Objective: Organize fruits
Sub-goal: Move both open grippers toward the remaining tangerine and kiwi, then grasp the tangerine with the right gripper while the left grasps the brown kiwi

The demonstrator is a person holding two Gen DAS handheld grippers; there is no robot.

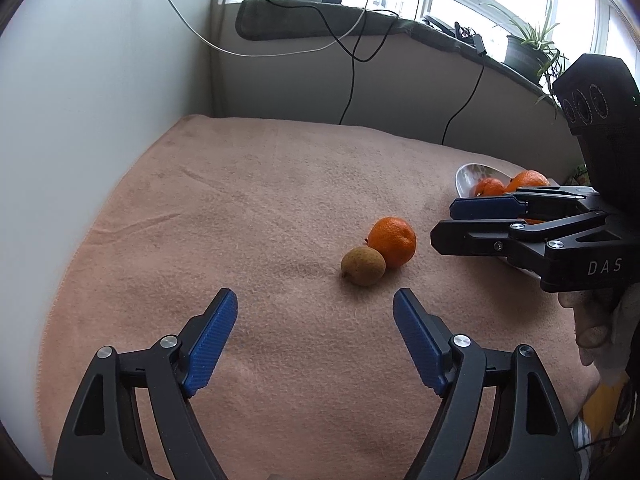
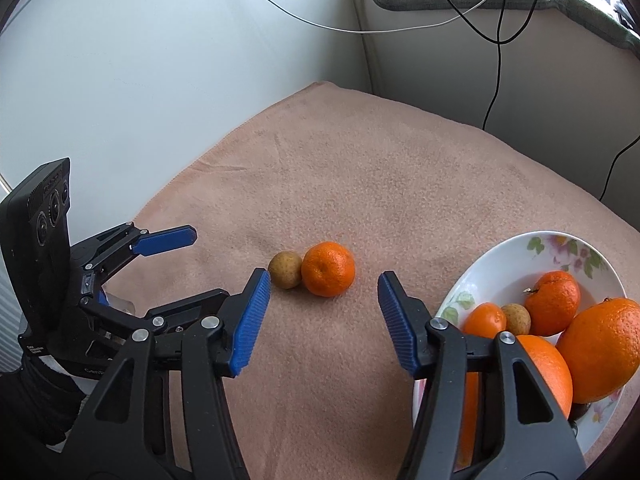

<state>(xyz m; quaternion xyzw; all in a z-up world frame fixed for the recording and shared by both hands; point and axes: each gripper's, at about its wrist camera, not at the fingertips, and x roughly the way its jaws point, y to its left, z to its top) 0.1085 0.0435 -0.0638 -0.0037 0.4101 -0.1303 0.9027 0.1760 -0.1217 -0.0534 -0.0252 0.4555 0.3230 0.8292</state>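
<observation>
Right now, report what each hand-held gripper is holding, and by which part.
Nothing is held. The left hand-held gripper and right hand-held gripper are both open, short of the tangerine on the blanket.

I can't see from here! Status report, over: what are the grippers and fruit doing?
Left gripper open, empty. Right gripper open, empty. Mandarin touching small brown fruit on blanket, outside bowl. Nothing in the way.
</observation>
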